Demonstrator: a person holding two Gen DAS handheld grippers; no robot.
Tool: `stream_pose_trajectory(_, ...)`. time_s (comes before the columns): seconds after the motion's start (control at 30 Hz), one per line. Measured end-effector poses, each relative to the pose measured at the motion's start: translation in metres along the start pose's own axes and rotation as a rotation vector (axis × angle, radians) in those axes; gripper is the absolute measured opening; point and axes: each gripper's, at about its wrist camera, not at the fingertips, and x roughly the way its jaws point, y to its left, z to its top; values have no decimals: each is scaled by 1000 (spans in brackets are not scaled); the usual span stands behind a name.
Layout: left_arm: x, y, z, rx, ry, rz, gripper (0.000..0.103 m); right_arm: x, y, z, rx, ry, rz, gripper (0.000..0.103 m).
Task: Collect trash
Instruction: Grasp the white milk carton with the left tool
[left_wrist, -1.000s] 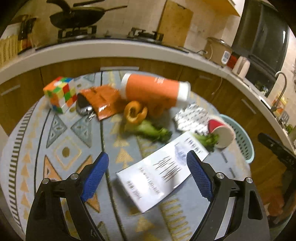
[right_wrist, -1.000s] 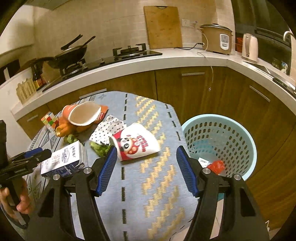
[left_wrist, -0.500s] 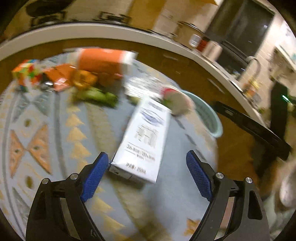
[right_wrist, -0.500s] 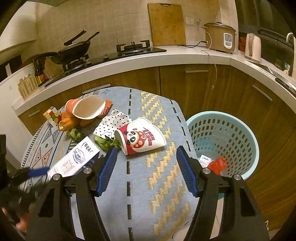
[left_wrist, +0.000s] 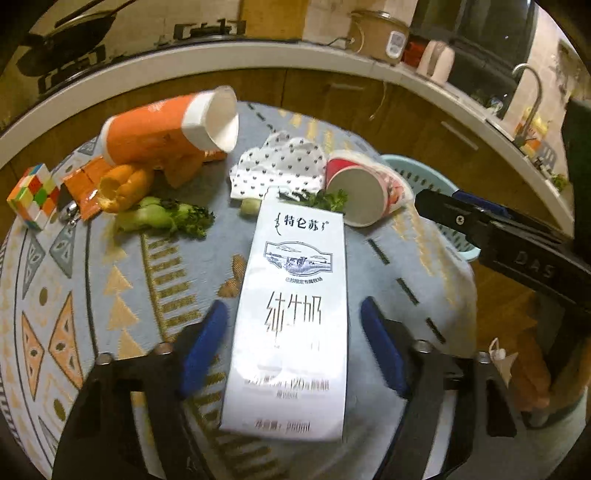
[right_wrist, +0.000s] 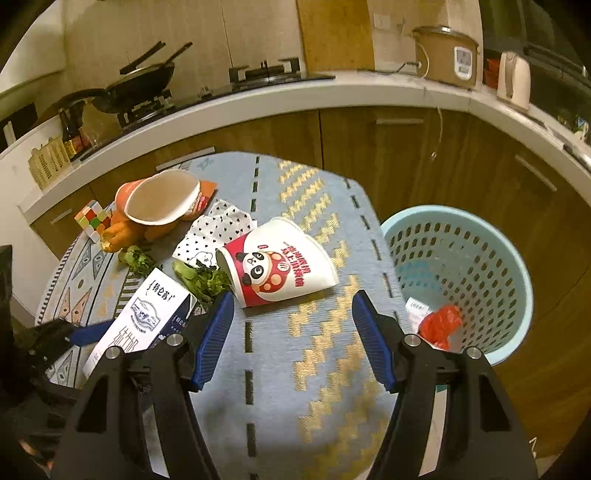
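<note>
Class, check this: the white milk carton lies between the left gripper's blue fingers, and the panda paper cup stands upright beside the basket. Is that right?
Not quite. The panda paper cup lies tipped on its side, as the right wrist view shows. The milk carton does lie between the closing left gripper's fingers, and the basket is beside the cup.

Left claw (left_wrist: 291, 343) closing; right claw (right_wrist: 291, 332) open.

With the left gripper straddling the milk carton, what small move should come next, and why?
Probably finish closing the left gripper on the milk carton. Its jaws are closing with the carton lying between the blue pads, but a gap shows on both sides, so nothing is gripped yet. The carton lies flat on the patterned cloth, lengthwise along the fingers, so squeezing its long sides should hold it for the blue basket.
</note>
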Motion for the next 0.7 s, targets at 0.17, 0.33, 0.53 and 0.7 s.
stream_pose_trajectory(0.17,-1,6,-1,-17,-38,2,60,15,9,1,-14,32,8,63)
stream_pose_trajectory(0.33,-8,28,-6,-80,-85,-38,60,31,10,6,-13,54,1,63)
stream_pose_trajectory(0.53,-8,40,-14,-116,-124,-70,60,49,-5,24,-10,61,-8,70)
stream_pose_trajectory(0.7,-8,40,-13,-114,-133,-78,60,73,-16,36,12,124,91,74)
